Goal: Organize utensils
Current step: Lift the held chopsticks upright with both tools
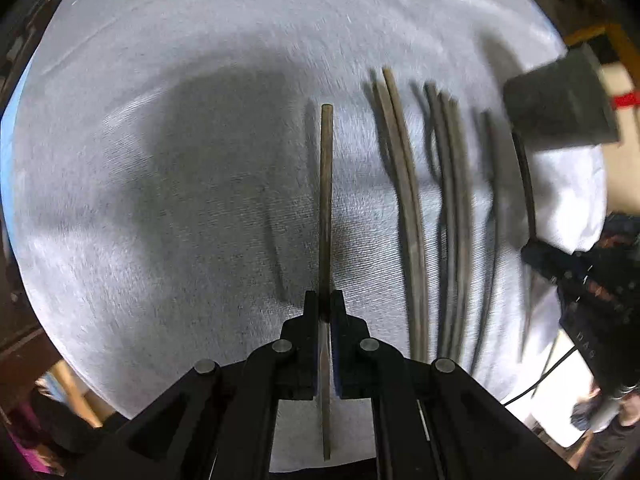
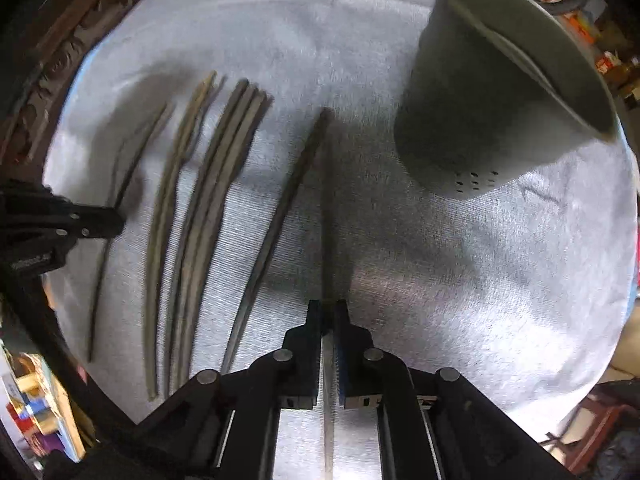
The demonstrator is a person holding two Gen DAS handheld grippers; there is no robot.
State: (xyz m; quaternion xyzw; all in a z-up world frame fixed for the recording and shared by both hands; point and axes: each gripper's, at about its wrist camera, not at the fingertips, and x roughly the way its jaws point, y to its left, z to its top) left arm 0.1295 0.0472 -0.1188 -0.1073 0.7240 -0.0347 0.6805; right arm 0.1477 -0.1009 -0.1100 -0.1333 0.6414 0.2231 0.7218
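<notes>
Left tongs (image 1: 325, 308), right tongs (image 2: 325, 316): each clamped on one slim dark wooden chopstick (image 1: 327, 184), seemingly for sorting. Loose chopsticks (image 2: 208, 216) between; grey perforated plastic holder (image 2: 500, 92) beyond right tongs.

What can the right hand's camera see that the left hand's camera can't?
Only the right wrist view shows the little drain holes low on the grey holder and its open rim, plus the chopstick pinched by the right gripper.

Only the left wrist view shows, from behind the fingers, the left gripper pinching its own chopstick.

Both show the white cloth, the loose chopsticks lying on it, the grey holder, and the other hand's gripper at the picture's edge.
</notes>
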